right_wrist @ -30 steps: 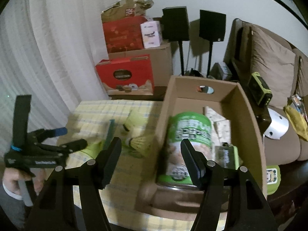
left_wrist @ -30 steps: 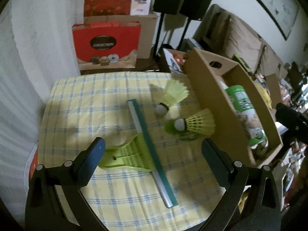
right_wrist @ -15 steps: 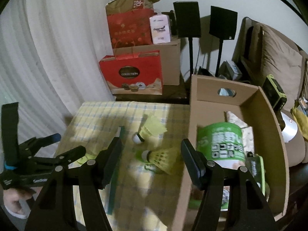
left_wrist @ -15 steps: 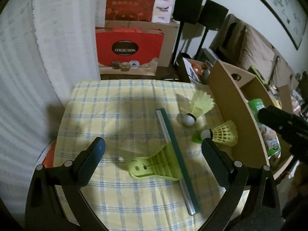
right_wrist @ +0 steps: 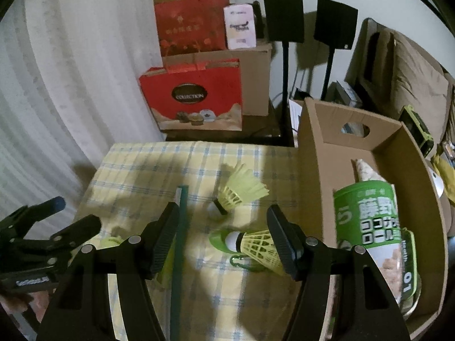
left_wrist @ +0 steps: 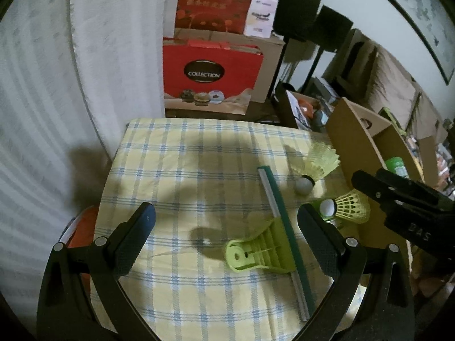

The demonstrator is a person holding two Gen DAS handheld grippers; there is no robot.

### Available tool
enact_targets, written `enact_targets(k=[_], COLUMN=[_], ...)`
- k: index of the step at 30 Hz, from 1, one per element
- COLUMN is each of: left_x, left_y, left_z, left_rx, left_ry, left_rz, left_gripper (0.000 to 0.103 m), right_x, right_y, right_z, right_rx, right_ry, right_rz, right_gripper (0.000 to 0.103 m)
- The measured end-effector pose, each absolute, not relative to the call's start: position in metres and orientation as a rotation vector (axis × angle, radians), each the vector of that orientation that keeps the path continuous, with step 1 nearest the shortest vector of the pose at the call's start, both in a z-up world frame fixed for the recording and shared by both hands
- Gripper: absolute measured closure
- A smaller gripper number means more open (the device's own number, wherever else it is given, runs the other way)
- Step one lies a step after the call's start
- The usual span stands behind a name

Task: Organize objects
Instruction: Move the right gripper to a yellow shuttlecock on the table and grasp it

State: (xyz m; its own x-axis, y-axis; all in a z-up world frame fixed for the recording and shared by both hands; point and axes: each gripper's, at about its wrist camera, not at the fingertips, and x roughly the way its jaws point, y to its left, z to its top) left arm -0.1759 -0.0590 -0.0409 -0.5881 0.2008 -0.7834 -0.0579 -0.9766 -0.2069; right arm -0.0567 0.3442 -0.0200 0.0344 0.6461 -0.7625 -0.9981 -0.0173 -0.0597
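Note:
On the yellow checked tablecloth [left_wrist: 182, 164] lie a green squeegee [left_wrist: 281, 221] with a lime handle [left_wrist: 253, 251] and two yellow-green shuttlecocks, one farther [left_wrist: 315, 167] and one nearer [left_wrist: 347, 209]. My left gripper [left_wrist: 226, 218] hovers open above the cloth, the squeegee handle just below and right of its gap. My right gripper [right_wrist: 221, 216] is open above the table, with the nearer shuttlecock [right_wrist: 253, 247] low between its fingers, close to the right finger and untouched. The farther shuttlecock [right_wrist: 239, 190] and the squeegee blade [right_wrist: 180, 227] lie just beyond. A small green item [right_wrist: 216, 238] sits under the nearer shuttlecock.
An open cardboard box [right_wrist: 312, 170] stands along the table's right side, holding a green can [right_wrist: 369, 227] and packets. Red gift bags [right_wrist: 193, 99], cartons and two black speakers on stands [right_wrist: 283, 14] are behind the table. A white curtain hangs on the left, a sofa at the right.
My right gripper has swung left and down, from over the box and can to over the shuttlecocks. My left gripper has shifted left, so the squeegee now sits toward its right finger.

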Motion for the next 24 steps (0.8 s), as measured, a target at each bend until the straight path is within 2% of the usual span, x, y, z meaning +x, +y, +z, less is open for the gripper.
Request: enact_targets(k=[9,14,24], left_x=[-0.184,-0.183,-0.183], left_y=[-0.070,-0.074,-0.082], left_z=[-0.050,-0.054,-0.058], left_rx=[-1.360,-1.364,-1.367], left_ry=[-0.272,-0.290,-0.338], left_rz=[2.669,2.664,2.657], left_gripper=[0.003,0.003,0.003], right_x=[-0.061,-0.057,-0.037], right_y=[0.361,0.377,0.404], right_z=[-0.047,-0.064,-0.082], right_rx=[-0.746,-0.778,-0.664], right_ry=[0.670,0.792,1.051], right_rz=[1.411,1.417,1.388], right_gripper=[0.038,0.038,0.051])
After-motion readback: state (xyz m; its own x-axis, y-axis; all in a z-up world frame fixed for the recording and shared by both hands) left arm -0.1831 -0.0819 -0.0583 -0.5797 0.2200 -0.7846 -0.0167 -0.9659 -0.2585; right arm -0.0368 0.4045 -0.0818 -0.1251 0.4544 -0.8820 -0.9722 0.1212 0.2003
